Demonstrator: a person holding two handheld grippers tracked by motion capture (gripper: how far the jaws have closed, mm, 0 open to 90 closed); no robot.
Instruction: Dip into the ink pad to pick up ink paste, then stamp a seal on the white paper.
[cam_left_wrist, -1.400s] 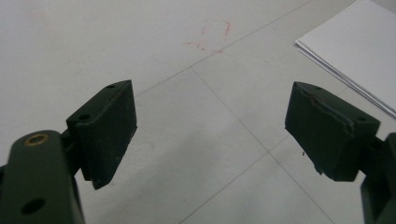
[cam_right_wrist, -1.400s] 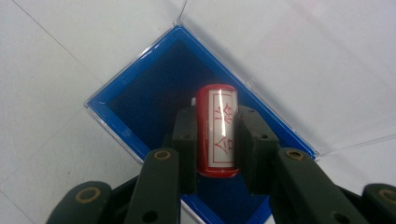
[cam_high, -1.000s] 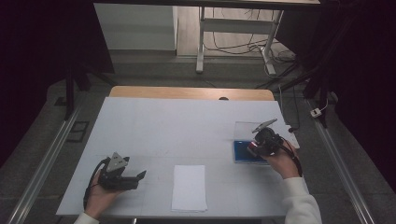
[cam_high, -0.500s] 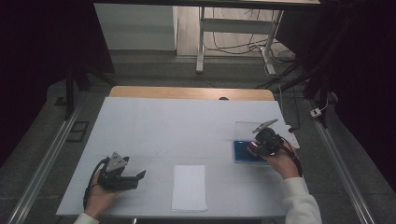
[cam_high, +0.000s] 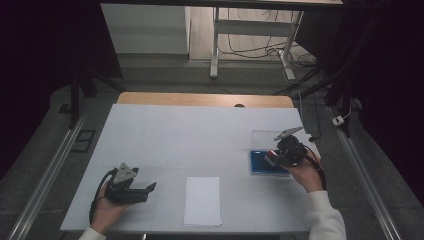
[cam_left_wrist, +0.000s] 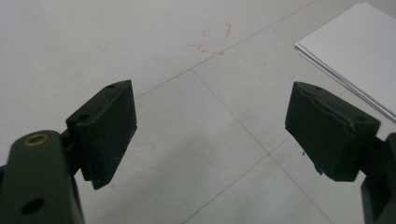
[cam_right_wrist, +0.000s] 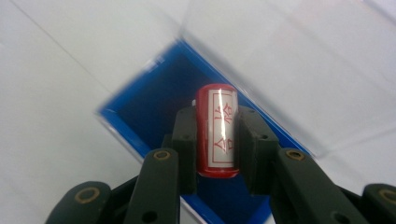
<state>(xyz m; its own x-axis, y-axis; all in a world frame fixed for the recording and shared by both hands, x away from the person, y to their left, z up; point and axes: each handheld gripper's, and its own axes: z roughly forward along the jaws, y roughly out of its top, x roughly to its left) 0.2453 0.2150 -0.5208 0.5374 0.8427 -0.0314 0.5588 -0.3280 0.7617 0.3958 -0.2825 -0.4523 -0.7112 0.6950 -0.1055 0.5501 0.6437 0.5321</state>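
Note:
My right gripper (cam_right_wrist: 215, 140) is shut on a red stamp (cam_right_wrist: 217, 133) with a white face and red characters, held over a blue ink pad (cam_right_wrist: 159, 98) in a clear-lidded case. In the high view the right gripper (cam_high: 272, 157) sits at the table's right with the stamp (cam_high: 271, 156) above the blue pad (cam_high: 260, 165). My left gripper (cam_high: 147, 189) rests near the front left of the table, open, with nothing between its jaws. In the left gripper view the left gripper (cam_left_wrist: 210, 126) hovers over bare white tabletop. A stack of white paper (cam_high: 202, 201) lies at the front centre.
The clear lid (cam_high: 267, 137) of the pad case stands open behind the pad. The white table (cam_high: 190, 135) has faint red marks (cam_left_wrist: 212, 39) on it. The paper's corner (cam_left_wrist: 355, 51) lies to the right of the left gripper. Dark floor and metal frames surround the table.

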